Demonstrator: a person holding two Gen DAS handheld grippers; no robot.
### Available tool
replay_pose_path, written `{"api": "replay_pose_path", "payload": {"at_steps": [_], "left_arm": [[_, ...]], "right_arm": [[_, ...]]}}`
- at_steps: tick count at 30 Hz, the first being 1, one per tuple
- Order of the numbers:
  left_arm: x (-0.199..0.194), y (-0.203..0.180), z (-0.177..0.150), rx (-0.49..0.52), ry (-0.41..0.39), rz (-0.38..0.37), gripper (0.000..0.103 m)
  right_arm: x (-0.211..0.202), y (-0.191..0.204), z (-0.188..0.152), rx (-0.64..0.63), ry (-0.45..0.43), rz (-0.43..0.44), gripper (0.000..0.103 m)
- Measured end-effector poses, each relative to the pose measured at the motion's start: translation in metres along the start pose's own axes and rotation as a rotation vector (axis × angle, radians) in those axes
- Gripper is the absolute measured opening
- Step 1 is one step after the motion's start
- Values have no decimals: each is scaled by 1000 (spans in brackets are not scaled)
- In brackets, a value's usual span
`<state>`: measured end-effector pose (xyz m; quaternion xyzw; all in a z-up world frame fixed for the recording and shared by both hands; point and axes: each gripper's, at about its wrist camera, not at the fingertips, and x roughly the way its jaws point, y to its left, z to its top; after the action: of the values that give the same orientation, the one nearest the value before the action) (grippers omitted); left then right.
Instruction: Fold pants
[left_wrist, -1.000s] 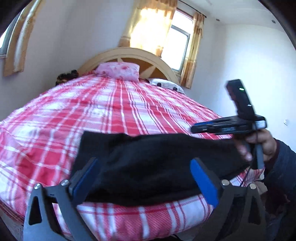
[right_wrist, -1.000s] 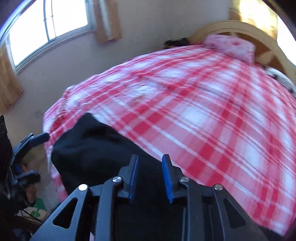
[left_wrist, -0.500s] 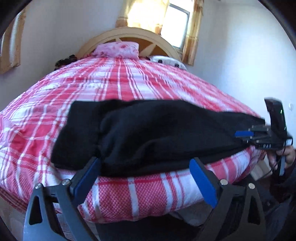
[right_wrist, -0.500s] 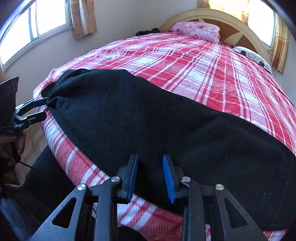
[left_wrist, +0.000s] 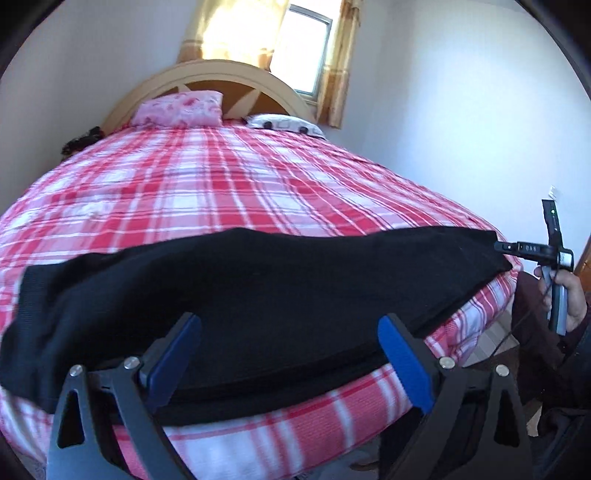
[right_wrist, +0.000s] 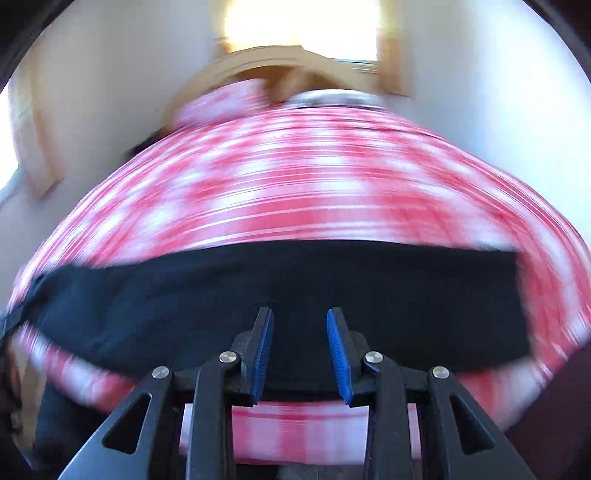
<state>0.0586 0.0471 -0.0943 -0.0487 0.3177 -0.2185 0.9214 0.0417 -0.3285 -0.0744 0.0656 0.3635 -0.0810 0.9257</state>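
Observation:
Black pants (left_wrist: 258, 280) lie folded lengthwise in a long band across the foot of the bed (left_wrist: 207, 184), near its front edge. My left gripper (left_wrist: 288, 350) is wide open just in front of the band's middle, empty. My right gripper (right_wrist: 300, 350) is open with a narrower gap, empty, in front of the pants (right_wrist: 280, 295); its view is blurred by motion. In the left wrist view the right gripper (left_wrist: 498, 246) shows at the band's right end, held by a hand.
The bed has a red and white plaid cover. A pink pillow (left_wrist: 181, 110) and a white dotted pillow (left_wrist: 284, 123) lie by the wooden headboard (left_wrist: 207, 79). A wall stands to the right, a window behind.
Both grippers have dropped low in front of the bed. The pants went from a bunched heap to a long flat band. The right gripper has swung round to face the headboard.

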Motion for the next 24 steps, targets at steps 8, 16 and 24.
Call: {"api": "replay_pose_path", "payload": {"at_steps": [8, 16, 24], "left_arm": [[39, -21, -5, 30, 91, 7, 98], [41, -36, -17, 146, 108, 72, 99], [37, -38, -27, 165, 86, 79, 100]], "right_arm": [[-5, -146, 1, 357, -65, -149, 37], [31, -160, 27, 331, -54, -102, 37], [46, -169, 33, 304, -68, -148, 19]]}}
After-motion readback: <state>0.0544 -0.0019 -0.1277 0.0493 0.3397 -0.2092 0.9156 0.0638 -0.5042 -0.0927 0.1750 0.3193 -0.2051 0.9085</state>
